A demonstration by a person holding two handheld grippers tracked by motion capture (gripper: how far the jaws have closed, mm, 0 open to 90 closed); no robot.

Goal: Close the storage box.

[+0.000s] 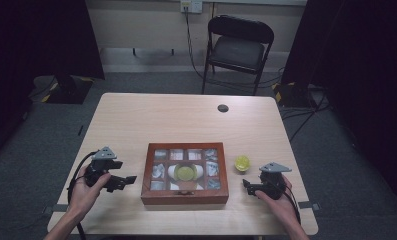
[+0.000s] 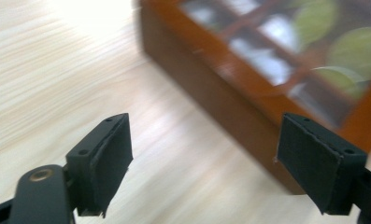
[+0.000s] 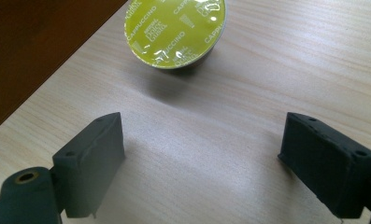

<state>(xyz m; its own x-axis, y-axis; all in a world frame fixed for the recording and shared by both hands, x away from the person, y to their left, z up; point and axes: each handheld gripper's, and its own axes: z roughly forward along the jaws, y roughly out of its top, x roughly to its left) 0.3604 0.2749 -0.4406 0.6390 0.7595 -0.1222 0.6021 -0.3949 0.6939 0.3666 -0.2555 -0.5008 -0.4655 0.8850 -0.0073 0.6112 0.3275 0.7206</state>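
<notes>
A brown wooden box (image 1: 184, 193) with a windowed, gridded lid lies shut at the table's near middle; a yellow-green capsule shows through its centre pane (image 1: 184, 172). A second yellow-green coffee capsule (image 1: 242, 162) stands on the table just right of the box, its foil lid reading "cappuccino" (image 3: 174, 29). My left gripper (image 1: 127, 181) is open a little left of the box, whose side wall (image 2: 211, 88) lies ahead of the jaws. My right gripper (image 1: 248, 186) is open near the capsule, on its near side, with nothing between its fingers.
The light wooden table (image 1: 186, 120) has a round black cable grommet (image 1: 223, 108) at its far middle. A black folding chair (image 1: 238, 47) stands beyond the table. Dark curtains hang at both sides. The box's edge (image 3: 29, 51) shows at the right gripper view's left.
</notes>
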